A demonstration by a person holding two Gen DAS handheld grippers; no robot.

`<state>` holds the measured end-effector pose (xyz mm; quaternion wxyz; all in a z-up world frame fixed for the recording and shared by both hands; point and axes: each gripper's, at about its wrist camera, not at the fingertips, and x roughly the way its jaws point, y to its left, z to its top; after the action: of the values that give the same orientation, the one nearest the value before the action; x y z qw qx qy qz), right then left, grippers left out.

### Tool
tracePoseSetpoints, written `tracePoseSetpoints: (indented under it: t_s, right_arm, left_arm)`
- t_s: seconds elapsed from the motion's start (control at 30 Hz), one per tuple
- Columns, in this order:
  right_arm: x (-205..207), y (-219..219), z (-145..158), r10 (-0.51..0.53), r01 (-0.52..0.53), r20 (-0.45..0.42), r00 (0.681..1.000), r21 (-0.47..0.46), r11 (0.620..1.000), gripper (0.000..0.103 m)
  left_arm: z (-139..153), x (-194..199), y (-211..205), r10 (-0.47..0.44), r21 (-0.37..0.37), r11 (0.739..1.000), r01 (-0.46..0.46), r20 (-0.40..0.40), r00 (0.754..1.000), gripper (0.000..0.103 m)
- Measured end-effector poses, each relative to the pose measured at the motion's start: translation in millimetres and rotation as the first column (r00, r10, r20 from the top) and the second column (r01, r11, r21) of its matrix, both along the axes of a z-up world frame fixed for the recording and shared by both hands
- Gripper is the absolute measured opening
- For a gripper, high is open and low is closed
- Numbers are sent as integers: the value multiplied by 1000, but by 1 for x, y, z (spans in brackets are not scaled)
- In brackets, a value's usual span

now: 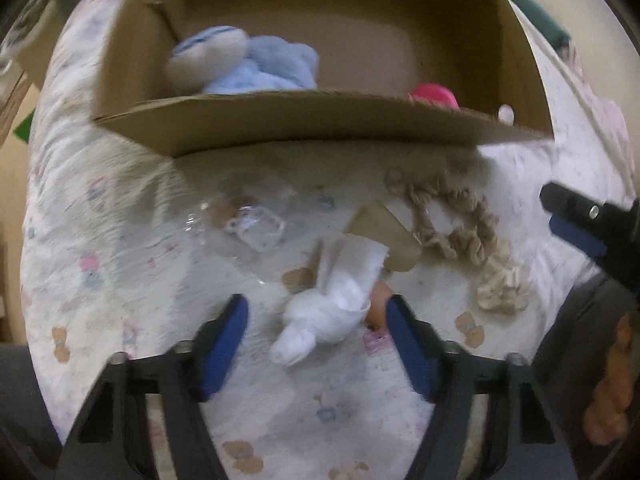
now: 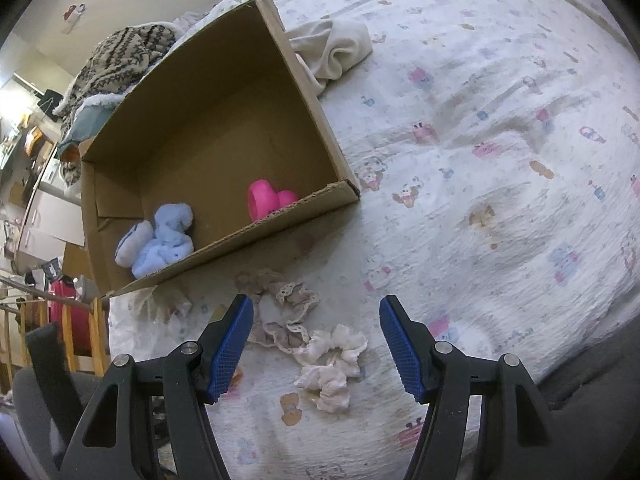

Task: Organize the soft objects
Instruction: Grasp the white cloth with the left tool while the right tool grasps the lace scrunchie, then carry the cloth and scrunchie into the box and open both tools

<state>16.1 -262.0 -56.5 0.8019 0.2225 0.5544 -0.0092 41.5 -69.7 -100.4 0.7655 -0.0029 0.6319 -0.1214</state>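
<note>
— Tongs, left first?
— Left gripper [image 1: 318, 314]: jaws wide, straddling a white sock bundle [image 1: 320, 316] on the printed bedsheet [image 1: 120, 240], gripping nothing. Right gripper [image 2: 316, 320]: jaws wide, over a cream scrunchie [image 2: 332, 364].
— The box?
— Cardboard box [image 2: 320, 120] on the sheet holds a blue plush toy [image 2: 160, 240] at left, a pink object [image 2: 264, 200] at right. A beige scrunchie [image 2: 280, 308] lies just outside its near wall.

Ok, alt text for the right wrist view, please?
The open right gripper hovers over a cream ruffled fabric scrunchie on a cartoon-print white bedsheet. Beyond it, an open brown cardboard box holds a light blue plush toy and a bright pink toy.
</note>
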Motion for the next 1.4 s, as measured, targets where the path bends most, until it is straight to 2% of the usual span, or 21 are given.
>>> tracePoseSetpoints:
  t_s: [0.03, 0.07, 0.27, 0.4, 0.5, 0.57, 0.6, 0.63, 0.67, 0.8, 0.97, 1.1, 1.2, 1.4]
  right_arm:
    - [0, 0, 0, -1, 1, -1, 1000, 1, 1000, 69]
    - [1, -1, -1, -2, 2, -2, 1000, 3, 1000, 69]
    - [1, -1, -9, 5, -3, -42, 999, 50, 999, 69]
    - [2, 11, -26, 61, -54, -142, 988, 54, 997, 69]
    - [3, 27, -41, 115, -120, -227, 967, -7, 993, 69]
    - [5, 37, -45, 144, -163, -247, 958, -59, 985, 68]
    - [6, 41, -46, 155, -179, -252, 955, -74, 981, 64]
    - [6, 43, -48, 161, -188, -263, 951, -81, 979, 47]
    - [5, 43, -50, 153, -185, -277, 949, -92, 978, 36]
    - [2, 41, -46, 152, -179, -272, 950, -75, 981, 27]
    - [-11, 46, -21, 165, -182, -199, 966, -71, 981, 26]
    - [-20, 47, 6, 175, -178, -54, 983, -59, 982, 27]
    - [-22, 48, 25, 180, -178, 36, 983, -55, 983, 27]
    - [-25, 40, 46, 168, -164, 132, 977, -38, 986, 27]
  left_arm:
    - [-2, -1, -2, -12, 9, 1000, 12, -6, 1000, 40]
    - [-4, -1, -1, -13, 16, 1000, 14, -9, 1000, 32]
    - [17, -7, 16, 32, -11, 999, -32, 33, 999, 28]
    - [35, -10, 37, 98, -18, 995, -97, 71, 993, 28]
    - [43, -10, 49, 137, -12, 991, -137, 86, 987, 29]
    - [45, -9, 51, 144, -8, 990, -144, 93, 985, 28]
    - [45, -9, 50, 143, -6, 990, -143, 96, 985, 29]
    - [47, -10, 50, 140, -3, 990, -141, 101, 985, 29]
    - [48, -10, 50, 139, 1, 990, -140, 108, 984, 29]
    - [51, -11, 47, 144, -7, 990, -144, 125, 982, 29]
    - [59, -17, 57, 167, 12, 985, -172, 169, 971, 29]
    - [61, -19, 66, 197, 19, 979, -204, 188, 962, 28]
    - [64, -20, 71, 216, 16, 975, -224, 203, 955, 28]
    - [76, -20, 75, 245, 15, 966, -258, 268, 932, 28]
